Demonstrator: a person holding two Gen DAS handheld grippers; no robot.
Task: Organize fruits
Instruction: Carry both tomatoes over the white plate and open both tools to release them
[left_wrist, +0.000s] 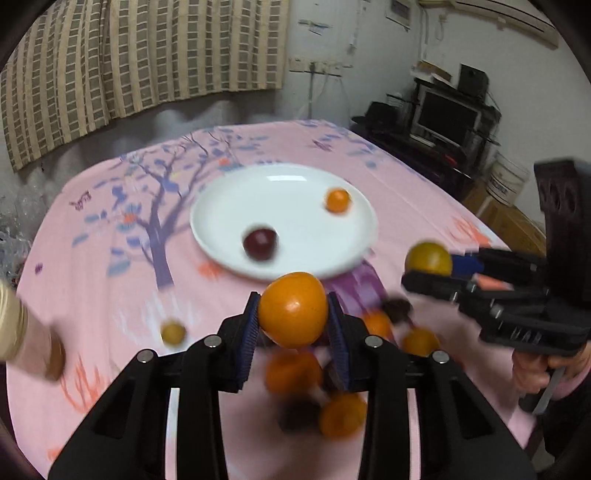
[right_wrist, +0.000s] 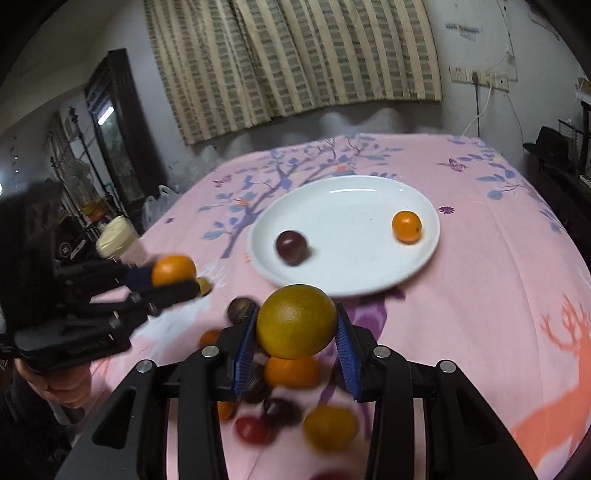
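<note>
So: two fruits on the white plate (right_wrist: 424, 254), a dark plum (right_wrist: 291, 247) and a small orange (right_wrist: 406, 226). My left gripper (left_wrist: 293, 317) clamps an orange fruit (left_wrist: 293, 309); right gripper (right_wrist: 295, 328) clamps a yellow-green citrus (right_wrist: 295, 321), both short of the plate. Loose pile (right_wrist: 295, 406) remains on the bench.

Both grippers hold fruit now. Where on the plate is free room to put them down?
The white plate is bare between the dark plum and small orange, also along its far rim. The loose fruit pile near the grippers is crowded.
</note>
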